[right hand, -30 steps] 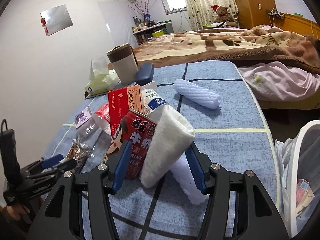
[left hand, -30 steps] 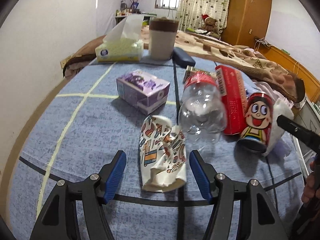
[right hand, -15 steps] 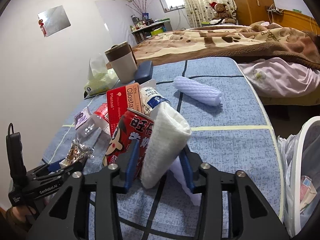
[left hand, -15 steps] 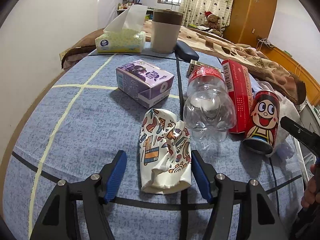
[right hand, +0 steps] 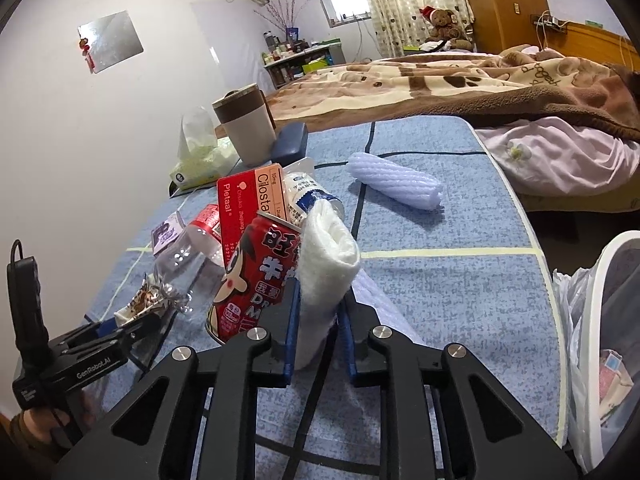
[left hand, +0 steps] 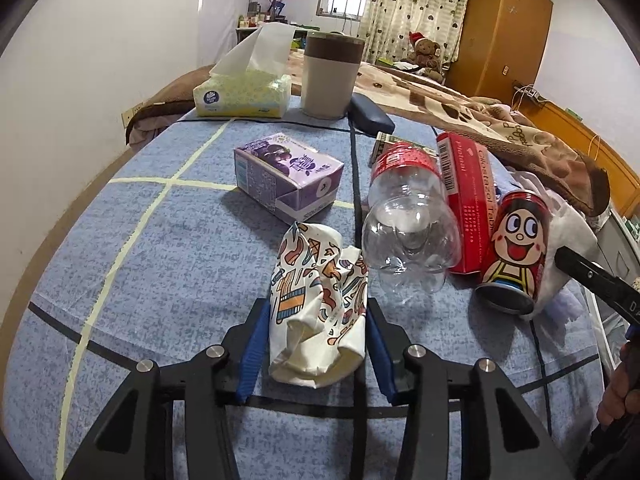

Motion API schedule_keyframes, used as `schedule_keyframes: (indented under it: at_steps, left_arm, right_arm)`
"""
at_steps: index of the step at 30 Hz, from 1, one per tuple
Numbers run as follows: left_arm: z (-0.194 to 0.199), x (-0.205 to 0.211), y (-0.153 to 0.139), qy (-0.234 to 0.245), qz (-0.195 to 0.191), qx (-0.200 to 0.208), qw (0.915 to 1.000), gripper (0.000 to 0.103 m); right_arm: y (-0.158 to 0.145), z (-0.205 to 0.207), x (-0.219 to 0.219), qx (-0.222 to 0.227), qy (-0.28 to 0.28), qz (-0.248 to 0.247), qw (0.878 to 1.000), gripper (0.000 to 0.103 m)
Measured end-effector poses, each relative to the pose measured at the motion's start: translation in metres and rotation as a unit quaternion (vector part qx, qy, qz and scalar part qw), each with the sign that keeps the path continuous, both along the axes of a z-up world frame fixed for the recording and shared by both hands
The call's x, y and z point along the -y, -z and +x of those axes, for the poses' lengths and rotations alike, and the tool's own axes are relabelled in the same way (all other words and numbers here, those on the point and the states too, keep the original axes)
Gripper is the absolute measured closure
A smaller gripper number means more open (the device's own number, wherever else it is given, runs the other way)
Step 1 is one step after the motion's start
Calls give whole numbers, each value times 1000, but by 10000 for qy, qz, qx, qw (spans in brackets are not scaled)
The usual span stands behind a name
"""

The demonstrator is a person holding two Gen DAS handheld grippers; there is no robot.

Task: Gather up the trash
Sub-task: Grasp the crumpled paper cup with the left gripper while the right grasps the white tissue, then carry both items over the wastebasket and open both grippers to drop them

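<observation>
On my left gripper (left hand: pixel 318 344) I see both blue pads pressed against the crumpled paper cup with colourful doodle print (left hand: pixel 318 304), which lies on the blue checked tablecloth (left hand: pixel 168 264) at the near edge. Just right of it lies a clear plastic bottle with a red label (left hand: pixel 408 224), and beyond that a red cardboard medicine box (left hand: pixel 464 196) and a red drink can with a cartoon face (left hand: pixel 512 248). A purple carton (left hand: pixel 288 172) sits farther off to the left.

My right gripper (right hand: pixel 316 320) is clamped on a white foam sleeve (right hand: pixel 326 260), just right of the red can and touching it. A second white foam net tube (right hand: pixel 396 180) lies farther away on the cloth. At the far right stands a white bin lined with a plastic bag (right hand: pixel 600 320), with some scraps in it.
</observation>
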State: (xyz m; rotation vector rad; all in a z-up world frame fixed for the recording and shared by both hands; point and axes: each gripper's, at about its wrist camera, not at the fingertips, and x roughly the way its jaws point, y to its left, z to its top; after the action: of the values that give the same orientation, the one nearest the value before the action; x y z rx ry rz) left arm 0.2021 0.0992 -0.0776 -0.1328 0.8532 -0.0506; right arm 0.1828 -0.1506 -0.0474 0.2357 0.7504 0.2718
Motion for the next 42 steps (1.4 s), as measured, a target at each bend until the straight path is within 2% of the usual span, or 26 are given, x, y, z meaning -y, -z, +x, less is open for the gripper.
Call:
schedule_keyframes:
  at_steps: [21, 31, 42]
  left_arm:
    - [-40, 11, -37, -18, 12, 542, 9985, 57]
    - [-62, 44, -68, 344, 35, 910, 9952, 57]
    - [-78, 101, -85, 954, -29, 1156, 9887, 57]
  right_arm:
    - [-17, -28, 8, 395, 5, 139, 9991, 87]
    - [-35, -50, 24, 668, 108, 128, 9976, 87]
    - [-48, -74, 60, 924, 460, 105, 9946, 87]
